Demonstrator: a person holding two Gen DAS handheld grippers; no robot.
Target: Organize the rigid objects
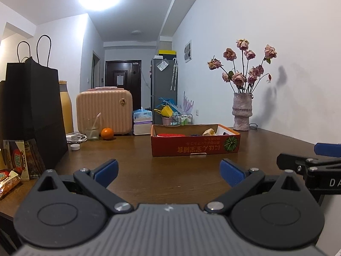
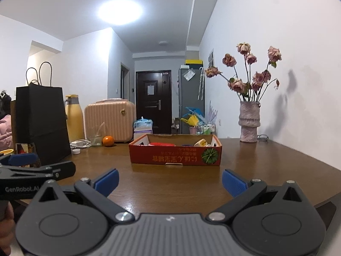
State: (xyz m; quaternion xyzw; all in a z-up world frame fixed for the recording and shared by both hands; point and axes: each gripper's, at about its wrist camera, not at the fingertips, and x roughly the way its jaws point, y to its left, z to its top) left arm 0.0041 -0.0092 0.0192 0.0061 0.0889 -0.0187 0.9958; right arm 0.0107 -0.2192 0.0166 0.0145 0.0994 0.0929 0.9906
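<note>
While both grippers hovered low over the near edge, the brown wooden table (image 1: 170, 149) filled the lower half of each view. On its far left stood a black paper bag (image 1: 32, 111) with looped handles, and behind it a yellow flask (image 2: 74, 119). A ribbed peach-coloured case (image 1: 104, 111) rested upright beyond these, near the table's far edge. At centre lay the red cardboard box (image 2: 177, 155), open at the top, its printed side facing the cameras with the lettering upside down; it held several rigid objects, among them a flat red item (image 2: 158, 144) and a pale yellowish item (image 2: 201, 143), the rest too hidden to identify. To the right, against the white wall, a rough grey vase (image 1: 242, 111) carried dried pink roses (image 1: 245, 68). Smaller things sat to the left of the box: a clear glass (image 1: 92, 128) with a straw, an orange (image 1: 107, 133) just beside it, a coiled white cable (image 1: 76, 137), and a white cap (image 1: 75, 147). The left gripper (image 1: 169, 169) had its blue-padded jaws spread wide and held nothing. The right gripper (image 2: 170, 180) was likewise spread wide and empty, well short of the box.
</note>
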